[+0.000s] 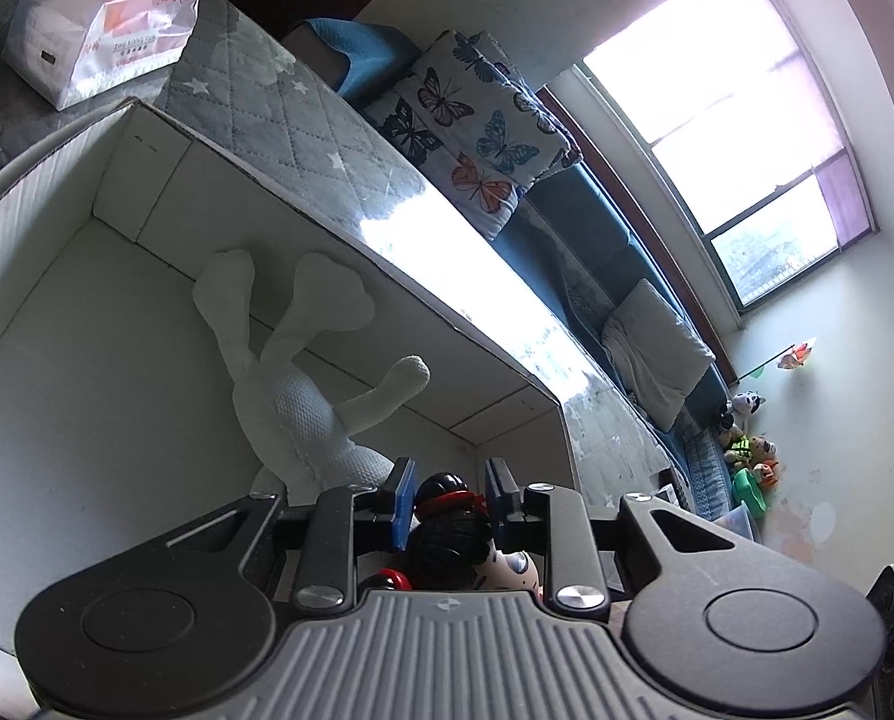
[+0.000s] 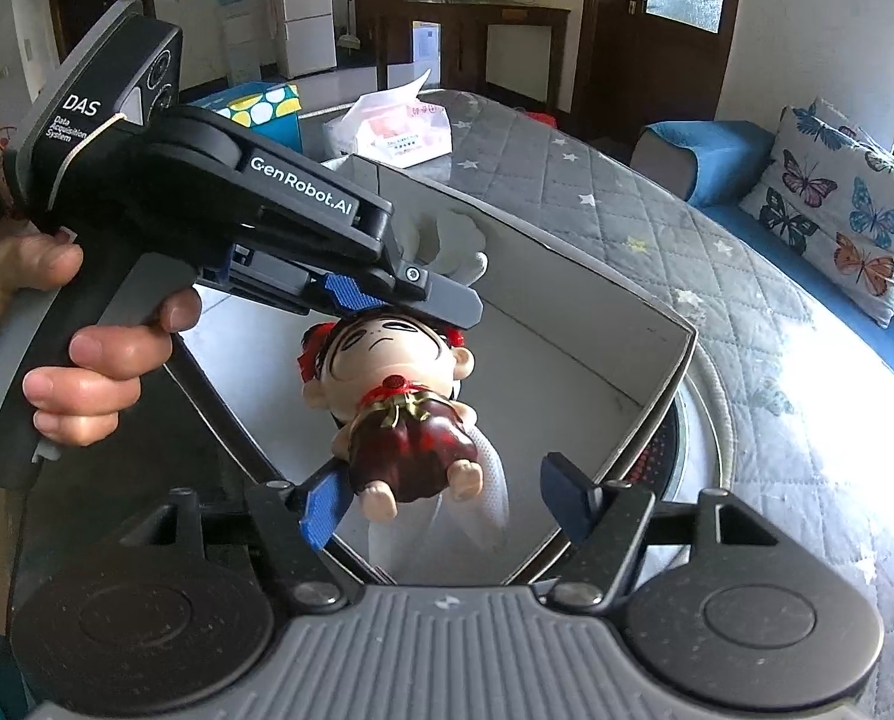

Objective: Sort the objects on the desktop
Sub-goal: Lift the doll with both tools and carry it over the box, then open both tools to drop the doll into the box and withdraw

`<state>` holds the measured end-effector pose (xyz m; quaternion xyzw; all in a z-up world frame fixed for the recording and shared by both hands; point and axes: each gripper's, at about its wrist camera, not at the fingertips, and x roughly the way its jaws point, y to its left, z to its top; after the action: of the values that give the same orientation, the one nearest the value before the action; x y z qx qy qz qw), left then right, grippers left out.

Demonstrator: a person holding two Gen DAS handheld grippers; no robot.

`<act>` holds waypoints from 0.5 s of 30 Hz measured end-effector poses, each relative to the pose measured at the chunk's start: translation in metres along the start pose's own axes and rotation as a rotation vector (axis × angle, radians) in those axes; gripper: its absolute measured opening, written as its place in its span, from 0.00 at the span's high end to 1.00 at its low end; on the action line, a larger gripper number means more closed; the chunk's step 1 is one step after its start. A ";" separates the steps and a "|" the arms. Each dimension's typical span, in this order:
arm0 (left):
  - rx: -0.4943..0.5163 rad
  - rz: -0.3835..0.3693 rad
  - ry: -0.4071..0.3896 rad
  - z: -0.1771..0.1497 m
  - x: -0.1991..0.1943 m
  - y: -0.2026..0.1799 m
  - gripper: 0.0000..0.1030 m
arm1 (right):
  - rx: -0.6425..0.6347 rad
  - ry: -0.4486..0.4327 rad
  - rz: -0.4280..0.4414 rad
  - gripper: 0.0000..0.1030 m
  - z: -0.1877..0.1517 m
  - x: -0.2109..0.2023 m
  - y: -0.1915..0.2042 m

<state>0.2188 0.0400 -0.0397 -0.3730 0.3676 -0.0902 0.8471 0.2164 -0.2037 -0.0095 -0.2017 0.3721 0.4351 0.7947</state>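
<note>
A doll [image 2: 387, 396] in a dark red dress was held over an open white box [image 2: 657, 372] by the left gripper [image 1: 450, 495], whose blue pads [image 1: 403, 501] were clamped on the doll's head at its black hair bun. In the right wrist view the doll hung with its face turned toward the camera and its bare feet pointing down toward the lens, the left gripper [image 2: 387, 300] reaching in from the upper left, gripped by a hand [image 2: 93, 378].

The right gripper [image 2: 441, 504] was seen with its jaws spread apart; the doll's legs lay between the fingers, close beside the left-hand pad [image 2: 321, 510], though contact could not be told, while the other pad stood clear of the doll.

A white plush toy [image 1: 303, 396] lay on the box floor, against the far wall, with its limbs pointing up along the wall. The box stood on a table covered by a grey quilted cloth [image 2: 657, 228] printed with stars. Beyond the box, a tissue pack [image 1: 105, 42] was seen on the cloth. A butterfly-print cushion [image 1: 477, 126] lay on a blue sofa [image 1: 591, 228] beside the table, beneath a window [image 1: 741, 138].
</note>
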 end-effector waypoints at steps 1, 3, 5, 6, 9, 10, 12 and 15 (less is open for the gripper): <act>0.002 0.001 0.000 0.000 -0.001 -0.001 0.74 | 0.001 -0.004 -0.002 0.32 -0.001 -0.001 0.000; 0.005 0.004 0.000 -0.001 -0.001 -0.001 0.74 | -0.001 -0.014 -0.011 0.32 -0.002 -0.005 0.001; 0.006 0.008 -0.002 0.000 -0.001 -0.001 0.74 | -0.004 -0.021 -0.020 0.32 -0.004 -0.009 0.003; 0.009 0.010 -0.004 0.000 -0.001 -0.002 0.75 | -0.004 -0.025 -0.020 0.32 -0.004 -0.012 0.003; 0.017 0.009 0.000 -0.002 -0.001 -0.004 0.75 | 0.003 -0.041 -0.011 0.30 -0.005 -0.020 0.001; 0.020 0.008 0.002 -0.003 -0.001 -0.006 0.75 | 0.005 -0.041 -0.018 0.30 -0.005 -0.021 0.000; 0.029 0.009 0.009 -0.005 0.002 -0.007 0.75 | 0.006 -0.031 -0.043 0.30 -0.005 -0.020 -0.001; 0.037 0.003 0.024 -0.009 0.005 -0.008 0.75 | 0.006 -0.031 -0.049 0.29 -0.007 -0.019 0.000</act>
<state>0.2173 0.0268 -0.0408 -0.3558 0.3764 -0.1002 0.8496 0.2069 -0.2187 0.0004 -0.2018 0.3560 0.4177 0.8112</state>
